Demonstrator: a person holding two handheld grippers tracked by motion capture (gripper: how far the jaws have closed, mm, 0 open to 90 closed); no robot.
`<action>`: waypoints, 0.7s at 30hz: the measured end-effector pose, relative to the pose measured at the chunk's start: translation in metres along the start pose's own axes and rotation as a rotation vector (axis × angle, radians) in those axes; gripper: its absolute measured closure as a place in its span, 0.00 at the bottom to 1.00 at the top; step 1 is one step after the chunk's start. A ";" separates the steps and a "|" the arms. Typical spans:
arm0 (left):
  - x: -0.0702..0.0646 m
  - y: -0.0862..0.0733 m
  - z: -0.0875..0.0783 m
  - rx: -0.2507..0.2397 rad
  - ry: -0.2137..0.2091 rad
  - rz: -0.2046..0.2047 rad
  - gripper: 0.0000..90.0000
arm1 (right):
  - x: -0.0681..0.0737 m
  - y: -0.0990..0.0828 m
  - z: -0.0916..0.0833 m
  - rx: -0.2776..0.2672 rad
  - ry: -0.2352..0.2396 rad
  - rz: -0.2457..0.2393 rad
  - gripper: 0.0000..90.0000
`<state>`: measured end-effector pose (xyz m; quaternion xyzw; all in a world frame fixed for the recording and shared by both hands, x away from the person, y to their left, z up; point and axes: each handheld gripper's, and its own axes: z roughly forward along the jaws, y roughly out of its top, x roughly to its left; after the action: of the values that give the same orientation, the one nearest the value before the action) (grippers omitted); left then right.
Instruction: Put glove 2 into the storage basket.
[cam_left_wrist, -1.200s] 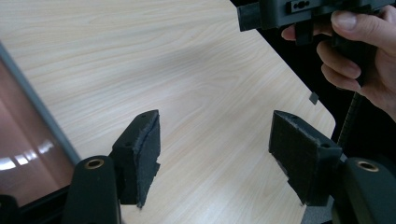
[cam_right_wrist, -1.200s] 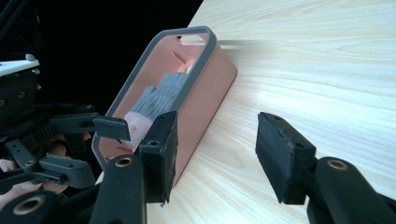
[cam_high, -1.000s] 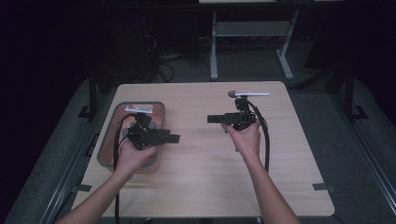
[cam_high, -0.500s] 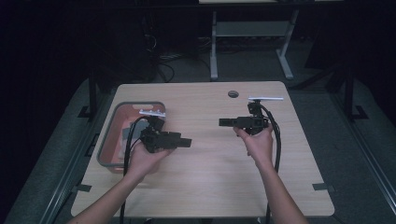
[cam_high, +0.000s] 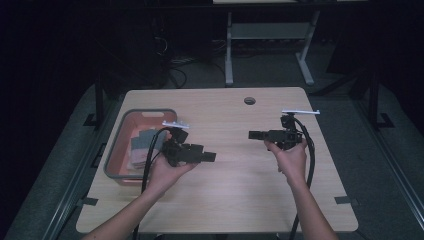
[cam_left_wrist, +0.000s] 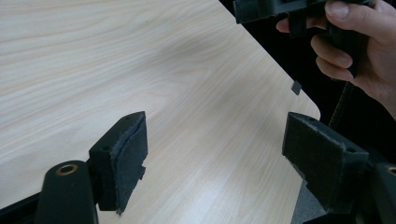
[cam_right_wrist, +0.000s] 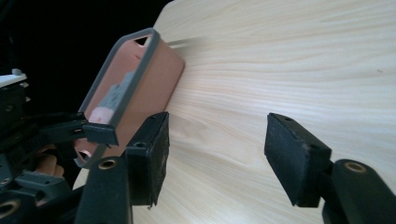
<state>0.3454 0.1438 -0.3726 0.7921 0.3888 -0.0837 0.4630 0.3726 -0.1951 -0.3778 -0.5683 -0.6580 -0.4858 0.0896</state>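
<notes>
While the tray (cam_high: 116, 150) is sitting at the desk's (cam_high: 225, 200) left edge, holding grey folded cloth (cam_high: 141, 147), the left gripper (cam_high: 210, 157) is hovering just right of it, fingers (cam_left_wrist: 126, 158) apart and empty, having just been widening. The right gripper (cam_high: 252, 134) is hovering well right of the tray, fingers (cam_right_wrist: 294, 156) likewise widening, gripping nothing.

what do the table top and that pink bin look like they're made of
Table top: pale wood or wood-look laminate, matte, with fine grain lines running along it. Pink bin: probably plastic, smooth salmon walls with a grey rim and a moulded handle slot.
</notes>
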 end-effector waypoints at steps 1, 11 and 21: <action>-0.001 0.000 0.002 0.005 -0.001 0.003 0.23 | -0.002 -0.001 -0.001 0.000 0.000 0.006 0.44; -0.008 -0.006 0.015 0.013 -0.020 0.016 0.23 | -0.020 -0.011 -0.010 0.005 -0.015 0.032 0.42; -0.011 -0.015 0.028 0.024 -0.030 0.019 0.23 | -0.036 -0.024 -0.017 0.003 -0.027 0.055 0.42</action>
<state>0.3336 0.1197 -0.3925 0.8000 0.3730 -0.0960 0.4600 0.3575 -0.2289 -0.4062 -0.5925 -0.6442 -0.4744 0.0950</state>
